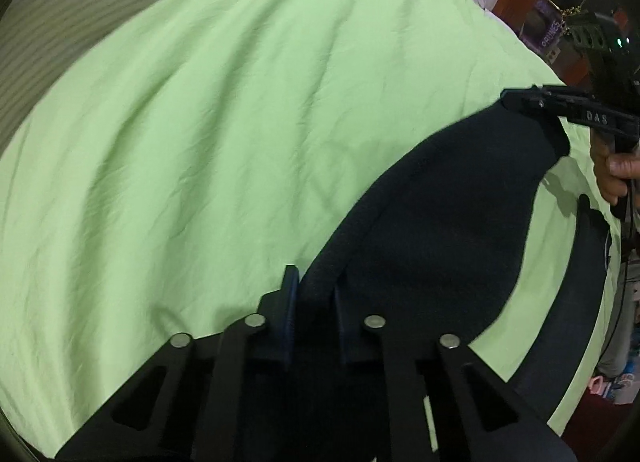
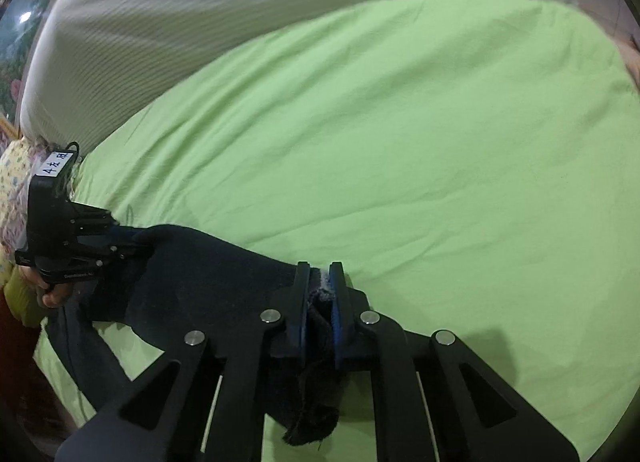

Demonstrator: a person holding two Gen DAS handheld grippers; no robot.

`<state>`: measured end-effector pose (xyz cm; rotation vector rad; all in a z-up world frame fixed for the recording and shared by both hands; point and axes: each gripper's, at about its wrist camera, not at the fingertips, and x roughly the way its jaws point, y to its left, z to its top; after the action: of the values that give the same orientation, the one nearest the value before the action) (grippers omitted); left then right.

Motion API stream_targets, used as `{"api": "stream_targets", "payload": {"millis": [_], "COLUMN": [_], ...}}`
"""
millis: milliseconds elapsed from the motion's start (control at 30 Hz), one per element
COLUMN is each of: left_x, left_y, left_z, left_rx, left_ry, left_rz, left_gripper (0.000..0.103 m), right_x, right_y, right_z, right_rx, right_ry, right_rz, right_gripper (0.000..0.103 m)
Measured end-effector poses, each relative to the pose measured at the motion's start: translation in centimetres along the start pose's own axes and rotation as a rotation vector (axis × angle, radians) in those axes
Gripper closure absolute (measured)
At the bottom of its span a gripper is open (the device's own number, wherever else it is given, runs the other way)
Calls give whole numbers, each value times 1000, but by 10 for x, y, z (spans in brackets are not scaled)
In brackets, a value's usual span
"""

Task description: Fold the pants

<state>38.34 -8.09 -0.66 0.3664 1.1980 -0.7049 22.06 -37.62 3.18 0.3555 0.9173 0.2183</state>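
1. While both grippers hold it, the dark pants (image 1: 432,213) hang stretched between them above the bed's green sheet (image 1: 224,133), near the sheet's front edge; one end trails down to the sheet and past that edge.
2. Left gripper (image 1: 314,302): jaws nearly closed, pinching a thick rolled hem of the pants between the blue pads (image 1: 289,302). Fabric fills the gap.
3. Right gripper (image 2: 320,294): jaws narrowly set, clamped on a bunched edge of the pants; a frayed tail of cloth hangs below the fingers.
4. From the left wrist view the right gripper (image 1: 532,101) appears at the far corner of the cloth, with the person's hand (image 1: 612,171) on its handle.
5. From the right wrist view the left gripper (image 2: 120,246) holds the opposite corner; a white label sits on its body.
6. Sheet: wrinkled, covering most of the bed. A pale ribbed blanket (image 2: 200,13) lies along the sheet's far edge.
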Motion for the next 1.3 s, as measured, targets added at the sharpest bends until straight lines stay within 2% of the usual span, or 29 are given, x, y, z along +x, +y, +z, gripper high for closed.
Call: {"api": "stream_targets", "payload": {"millis": [267, 433, 600, 667, 833, 1133, 1300], "left_x": [-40, -75, -79, -83, -87, -83, -73], "left_y": [-42, -72, -106, -117, -143, -170, -182], "left_z": [-32, -72, -88, -107, -133, -160, -169], "left_rx": [2, -25, -59, -69, -93, -100, -111], "left_ry": [-91, -138, -166, -171, -174, -183, -176], "left_rz": [-23, -84, -134, -146, -187, -203, -197], "left_gripper": [96, 96, 96, 96, 96, 96, 96], "right_x": [-41, -68, -91, -99, -107, -126, -122], "right_y": [17, 16, 15, 16, 16, 21, 25], "right_z": [-9, -39, -70, -82, -114, -160, -177], "right_rx": [-147, -213, -294, -329, -387, -468, -500], "right_ry": [-123, -168, -184, -201, -184, -192, -153], "right_rz": [22, 54, 67, 74, 77, 51, 2], "right_gripper": [95, 95, 95, 95, 95, 95, 95]}}
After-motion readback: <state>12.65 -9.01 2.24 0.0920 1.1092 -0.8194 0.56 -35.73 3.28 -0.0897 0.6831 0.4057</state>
